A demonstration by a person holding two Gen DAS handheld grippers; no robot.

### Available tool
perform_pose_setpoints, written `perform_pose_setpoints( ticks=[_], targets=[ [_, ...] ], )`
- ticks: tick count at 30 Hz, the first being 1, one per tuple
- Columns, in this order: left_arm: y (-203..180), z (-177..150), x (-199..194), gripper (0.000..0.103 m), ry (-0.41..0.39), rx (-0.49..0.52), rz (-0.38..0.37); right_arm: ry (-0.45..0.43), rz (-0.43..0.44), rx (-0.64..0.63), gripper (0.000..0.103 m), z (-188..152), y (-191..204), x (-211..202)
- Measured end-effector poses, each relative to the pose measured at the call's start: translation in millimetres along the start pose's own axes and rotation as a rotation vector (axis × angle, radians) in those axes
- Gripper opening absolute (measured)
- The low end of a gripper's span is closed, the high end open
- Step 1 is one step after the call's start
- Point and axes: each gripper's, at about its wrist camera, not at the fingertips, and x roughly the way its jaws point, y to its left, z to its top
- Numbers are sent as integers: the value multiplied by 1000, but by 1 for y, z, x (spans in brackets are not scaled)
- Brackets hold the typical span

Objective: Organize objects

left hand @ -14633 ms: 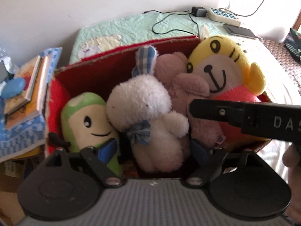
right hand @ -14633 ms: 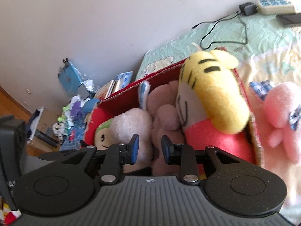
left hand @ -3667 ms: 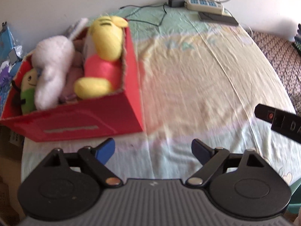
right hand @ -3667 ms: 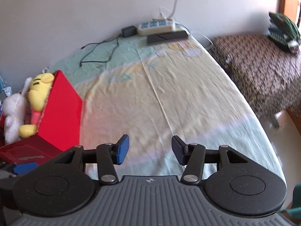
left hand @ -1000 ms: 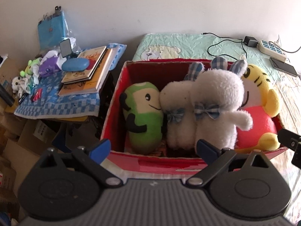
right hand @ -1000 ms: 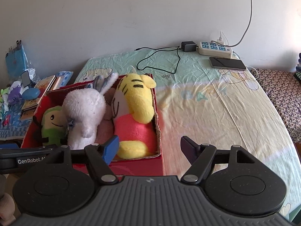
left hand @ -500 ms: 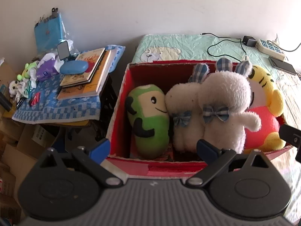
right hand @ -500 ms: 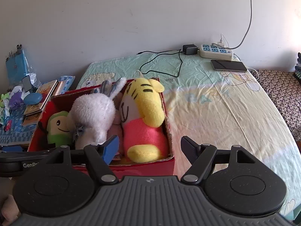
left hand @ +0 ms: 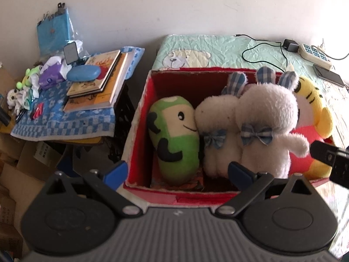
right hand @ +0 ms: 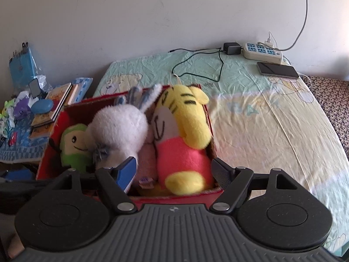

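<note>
- Red cardboard box [left hand: 139, 128] sits at the near left corner of the bed [right hand: 272, 118], packed in a row: green plush [left hand: 174, 139] at the left, two white bunnies [left hand: 266, 118] in the middle, and the yellow tiger plush [right hand: 185, 131] at the right wall.
- Left gripper [left hand: 176, 170] hangs spread wide and empty over the box's near rim; right gripper [right hand: 174, 170] is likewise wide and holds nothing, framing the tiger's feet.
- No loose toy shows on the bed, so sorting looks close to done; what remains is probably tidying or pulling back.
- If settling toys, press on a plush body, not the rim: the cardboard wall would likely flex.
- Keep clear of the bunny ears and bows, which could snag on a finger.
- Avoid shoving the box left; the bed edge lies just beside it.
</note>
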Motion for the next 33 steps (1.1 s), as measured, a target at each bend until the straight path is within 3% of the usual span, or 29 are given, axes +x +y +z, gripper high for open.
perform_pose_setpoints(
  ticks=[33],
  targets=[
    [-10, 9, 14, 99, 2, 29, -10, 40, 46, 17, 77, 10, -3, 19]
  ],
)
